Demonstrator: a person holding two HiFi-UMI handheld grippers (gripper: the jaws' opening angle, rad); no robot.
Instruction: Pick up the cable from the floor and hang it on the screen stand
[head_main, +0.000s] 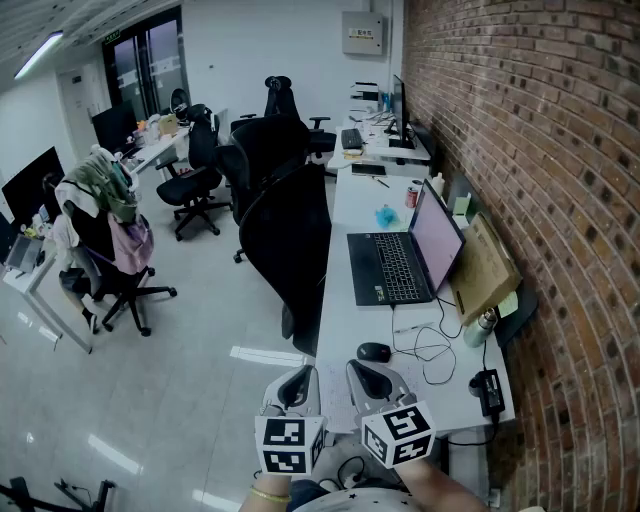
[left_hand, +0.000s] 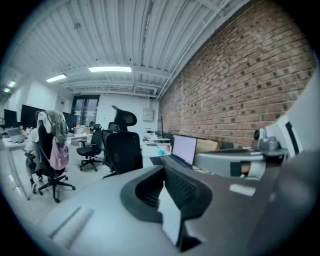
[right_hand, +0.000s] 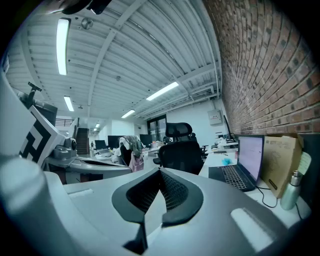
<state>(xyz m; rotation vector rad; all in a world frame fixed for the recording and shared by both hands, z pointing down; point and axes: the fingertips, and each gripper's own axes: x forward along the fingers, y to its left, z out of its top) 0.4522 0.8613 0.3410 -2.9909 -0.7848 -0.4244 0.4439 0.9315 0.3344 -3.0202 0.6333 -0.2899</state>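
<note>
You hold your left gripper (head_main: 297, 385) and right gripper (head_main: 372, 378) closed and empty, so picking up the cable and hanging it on the screen stand both seem still ahead.

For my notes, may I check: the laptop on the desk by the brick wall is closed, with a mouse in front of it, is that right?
Not quite: the laptop is open, its screen up and lit, as the head view shows. It does stand on the desk by the brick wall, with the mouse in front of it.
</note>
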